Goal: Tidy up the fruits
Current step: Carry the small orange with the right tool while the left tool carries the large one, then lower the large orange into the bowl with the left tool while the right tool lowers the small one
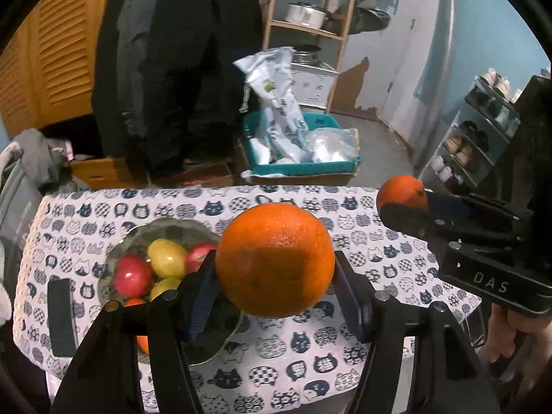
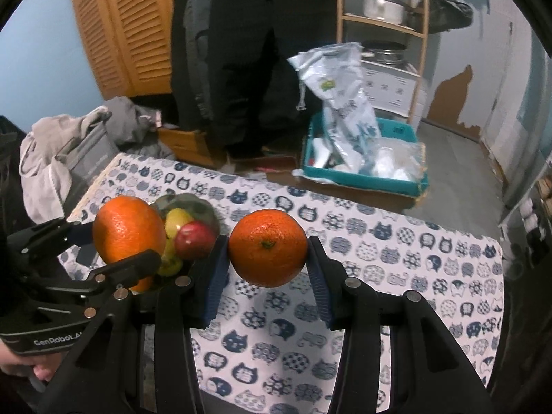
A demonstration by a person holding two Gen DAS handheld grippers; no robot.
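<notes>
**Two oranges held over the cat-print table**

A table [image 1: 345, 362] under a cloth printed with cats is filling most of the room in front of me. Behind it a teal bin [image 1: 348, 165] stuffed with plastic bags is sitting on the floor, beside a wooden shelf [image 2: 419, 34] carrying a pot.

A glass bowl [image 1: 129, 234] is resting on the cloth toward the left side, holding red and yellow apples [image 1: 132, 276] and something orange half hidden at its near edge.

The left gripper [image 1: 276, 272] is clamping the big orange [image 1: 276, 258] between its blue pads, hanging it above the cloth just right of the bowl. The right gripper [image 2: 268, 258] is pinching the small orange [image 2: 268, 246], stem end facing the camera, likewise off the table and further right, clear of the bowl. The two oranges are staying apart from each other.
</notes>
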